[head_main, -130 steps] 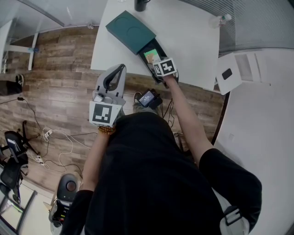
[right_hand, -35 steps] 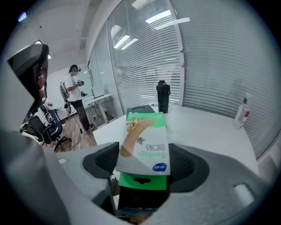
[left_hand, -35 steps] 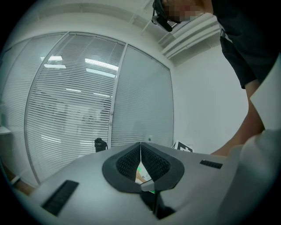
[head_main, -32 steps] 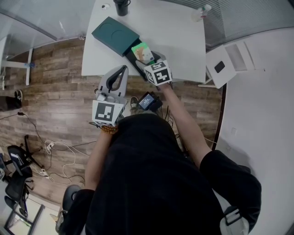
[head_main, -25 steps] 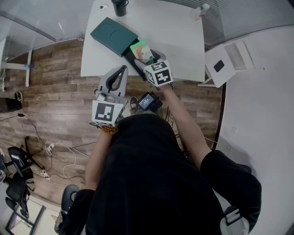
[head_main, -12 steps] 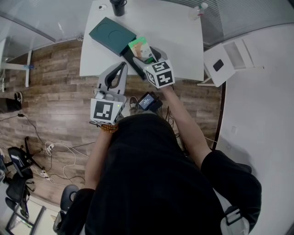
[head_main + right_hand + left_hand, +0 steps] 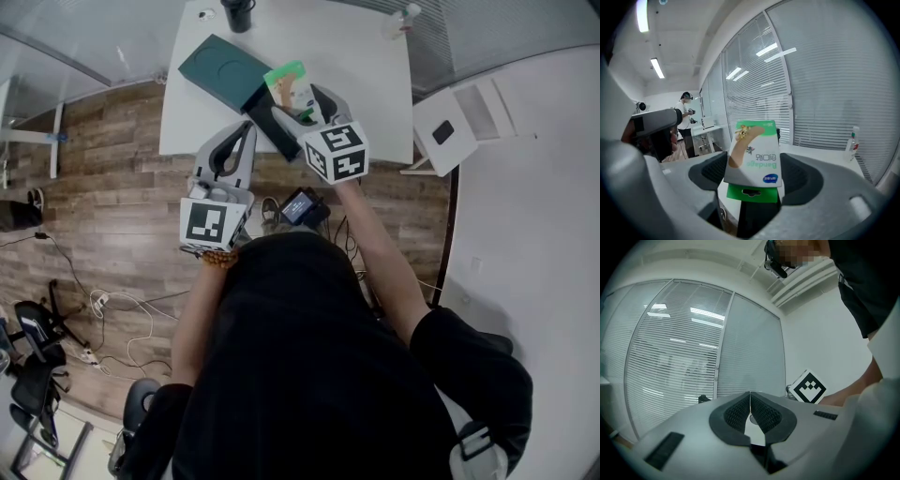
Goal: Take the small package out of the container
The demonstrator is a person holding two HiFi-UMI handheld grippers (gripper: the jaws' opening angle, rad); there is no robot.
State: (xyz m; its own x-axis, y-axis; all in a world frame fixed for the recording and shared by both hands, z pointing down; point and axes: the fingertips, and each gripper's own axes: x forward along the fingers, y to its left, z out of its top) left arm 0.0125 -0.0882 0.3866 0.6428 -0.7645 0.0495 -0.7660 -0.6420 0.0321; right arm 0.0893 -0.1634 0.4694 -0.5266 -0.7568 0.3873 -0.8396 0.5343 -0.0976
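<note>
Green-and-white cardboard bandage packet (image 7: 754,152) pinched in right gripper (image 7: 754,174), apparently clear of dark green box (image 7: 230,70); left gripper (image 7: 750,411) closed, empty; next, likely setting down on white table (image 7: 361,56).

It is an office: a white desk (image 7: 375,66) stands on a wood-plank floor (image 7: 112,187), glass partitions (image 7: 740,93) carry slatted blinds (image 7: 825,93), and strip lights (image 7: 657,68) line the ceiling.

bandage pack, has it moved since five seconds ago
Yes. The bandage pack lay in the open tray of the dark green box then; now the right tongs hold it lifted out, above that box.
</note>
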